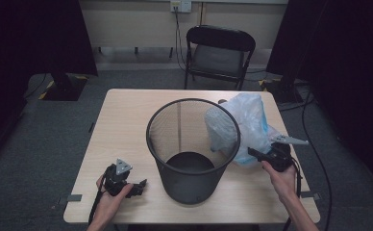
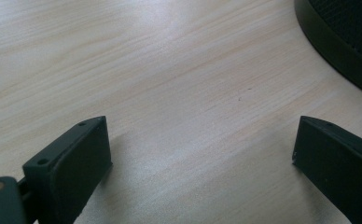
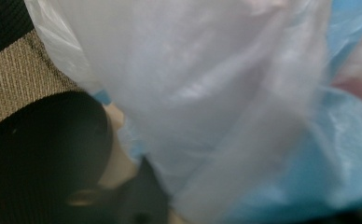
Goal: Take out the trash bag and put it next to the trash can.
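A black wire-mesh waste bin (image 1: 190, 188) stands upright in the middle of the wooden table (image 1: 124, 120). A translucent white and blue plastic bag (image 1: 246, 122) leans against the bin's right side. My right gripper (image 1: 254, 154) is at the bag's lower edge, and the plastic (image 3: 216, 93) drapes right over its jaws, which are shut on it. My left gripper (image 1: 137, 186) rests on the table to the left of the bin. Its jaws (image 2: 202, 154) are open over bare wood, and the bin's base (image 2: 342, 42) is just beyond them.
A black folding chair (image 1: 218, 53) stands behind the far edge of the table. Dark stands and cables sit on the floor at both sides. Bare tabletop stretches to the left of the bin and in front of it.
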The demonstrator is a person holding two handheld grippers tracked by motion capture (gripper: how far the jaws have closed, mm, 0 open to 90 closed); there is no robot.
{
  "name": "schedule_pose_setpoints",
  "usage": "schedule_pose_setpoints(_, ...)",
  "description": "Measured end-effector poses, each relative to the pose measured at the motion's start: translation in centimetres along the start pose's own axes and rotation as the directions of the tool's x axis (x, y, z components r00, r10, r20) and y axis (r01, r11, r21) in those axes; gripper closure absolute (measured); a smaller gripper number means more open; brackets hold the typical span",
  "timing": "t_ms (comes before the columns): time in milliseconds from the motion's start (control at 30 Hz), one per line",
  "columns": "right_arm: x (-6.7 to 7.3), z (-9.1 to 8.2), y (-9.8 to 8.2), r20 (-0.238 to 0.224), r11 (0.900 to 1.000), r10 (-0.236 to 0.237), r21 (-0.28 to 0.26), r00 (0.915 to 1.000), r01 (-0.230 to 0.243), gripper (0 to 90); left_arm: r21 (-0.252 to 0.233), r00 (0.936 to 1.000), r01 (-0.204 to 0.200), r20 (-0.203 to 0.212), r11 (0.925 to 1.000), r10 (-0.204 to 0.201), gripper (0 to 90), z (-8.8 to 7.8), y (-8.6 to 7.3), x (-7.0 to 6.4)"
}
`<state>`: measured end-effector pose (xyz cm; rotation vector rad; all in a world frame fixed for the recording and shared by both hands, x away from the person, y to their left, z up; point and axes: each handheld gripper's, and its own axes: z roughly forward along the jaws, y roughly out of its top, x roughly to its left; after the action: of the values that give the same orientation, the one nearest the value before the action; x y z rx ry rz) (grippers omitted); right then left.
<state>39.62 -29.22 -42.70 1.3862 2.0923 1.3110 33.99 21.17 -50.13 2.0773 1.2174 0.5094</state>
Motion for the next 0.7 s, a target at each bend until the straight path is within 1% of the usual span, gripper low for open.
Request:
schedule_pose_setpoints(33,-0.1,0.4,0.5,-0.006,1.000,0.005,-0.002,1.0000,-0.005,89.4,0.001,1.0000,-0.002,-0.001,1.0000,0.002,3.5,0.0,0.0,0.0)
schedule_pose_setpoints(67,-0.1,0.9,1.1,-0.012,1.000,0.007,-0.006,0.9999,-0.007,90.0,0.000,1.0000,-0.001,-0.001,1.0000,0.001,3.5,0.0,0.0,0.0)
schedule_pose_setpoints(133,0.0,1.8,2.5,-0.012,1.000,0.003,-0.028,0.9999,-0.003,90.0,0.000,1.0000,0.000,0.001,1.0000,0.000,3.5,0.0,0.0,0.0)
schedule_pose_setpoints(200,0.2,2.7,3.9,-0.024,0.998,0.014,-0.069,0.9996,-0.015,90.0,0.000,1.0000,0.001,0.002,1.0000,-0.001,3.4,0.0,0.0,0.0)
schedule_pose_setpoints(233,0.3,3.1,4.5,-0.021,0.996,0.004,-0.085,0.9998,-0.006,90.0,0.000,1.0000,0.002,0.002,1.0000,-0.002,3.5,0.0,0.0,0.0)
schedule_pose_setpoints(267,0.5,3.7,5.0,-0.004,0.997,-0.001,-0.079,1.0000,0.001,84.9,0.000,1.0000,0.002,0.002,1.0000,-0.002,3.5,0.0,0.0,0.0)
schedule_pose_setpoints(300,0.5,4.2,5.2,0.024,0.998,-0.006,-0.066,0.9997,0.007,72.3,0.000,1.0000,0.001,0.002,1.0000,-0.001,3.5,0.0,0.0,0.0)
schedule_pose_setpoints(333,0.5,4.6,5.2,0.037,0.998,-0.002,-0.055,0.9993,0.004,62.0,0.000,1.0000,0.000,0.001,1.0000,0.000,3.5,0.0,0.0,0.0)
schedule_pose_setpoints(367,0.4,4.8,5.1,0.029,0.999,0.016,-0.045,0.9995,-0.015,52.2,0.000,1.0000,-0.001,0.001,1.0000,0.001,3.5,0.0,0.0,0.0)
schedule_pose_setpoints(400,0.3,4.9,4.8,0.021,0.999,0.028,-0.044,0.9994,-0.027,45.4,0.000,1.0000,-0.001,0.001,1.0000,0.001,3.5,0.0,0.0,0.0)
schedule_pose_setpoints(433,0.2,4.8,4.5,0.014,0.999,0.033,-0.041,0.9994,-0.032,40.5,0.000,1.0000,0.000,0.001,1.0000,0.000,3.5,0.0,0.0,0.0)
schedule_pose_setpoints(467,0.2,4.6,4.1,0.011,0.999,0.037,-0.035,0.9993,-0.036,36.9,0.000,1.0000,0.001,0.002,1.0000,-0.001,3.5,0.0,0.0,0.0)
schedule_pose_setpoints(533,0.1,3.8,3.4,-0.002,0.998,0.033,-0.044,0.9995,-0.033,34.1,0.000,1.0000,0.000,0.002,1.0000,0.000,3.4,0.0,0.0,0.0)
schedule_pose_setpoints(567,0.1,3.3,3.1,-0.010,0.998,0.041,-0.039,0.9991,-0.041,31.3,0.000,1.0000,0.000,0.002,1.0000,0.000,3.4,0.0,0.0,0.0)
schedule_pose_setpoints(633,0.0,2.3,2.6,-0.054,0.997,0.062,-0.039,0.9966,-0.064,28.8,0.000,1.0000,0.000,0.002,1.0000,0.000,3.4,0.0,0.0,0.0)
schedule_pose_setpoints(700,0.1,1.2,2.2,-0.076,0.995,0.064,-0.066,0.9950,-0.069,25.7,0.000,1.0000,0.000,0.002,1.0000,0.000,3.4,0.0,0.0,0.0)
